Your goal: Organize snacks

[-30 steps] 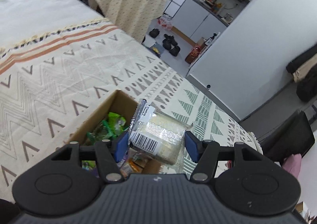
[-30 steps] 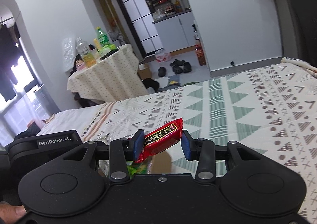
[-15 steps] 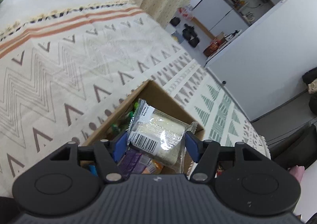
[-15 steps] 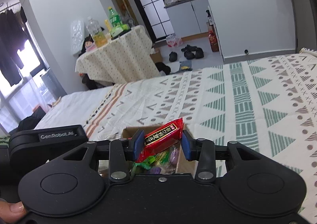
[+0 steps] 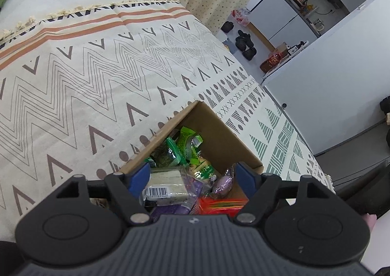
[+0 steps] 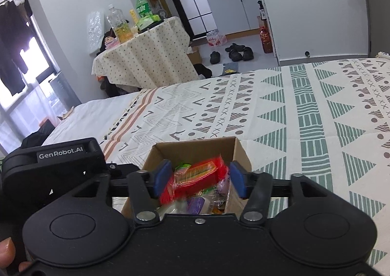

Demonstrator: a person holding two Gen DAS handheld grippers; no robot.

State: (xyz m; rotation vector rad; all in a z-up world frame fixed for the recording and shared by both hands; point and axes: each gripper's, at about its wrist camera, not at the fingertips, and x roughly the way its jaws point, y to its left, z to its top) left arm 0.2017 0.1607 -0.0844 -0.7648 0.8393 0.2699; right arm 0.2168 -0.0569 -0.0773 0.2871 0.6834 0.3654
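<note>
Over the cardboard box (image 5: 220,137) on the bed: left gripper (image 5: 192,178) jaws just opened, spread, clear-wrapped snack (image 5: 165,187) lying loose in the box; right gripper (image 6: 198,179) jaws just opened, red snack (image 6: 195,178) blurred between them, unpinched.
</note>
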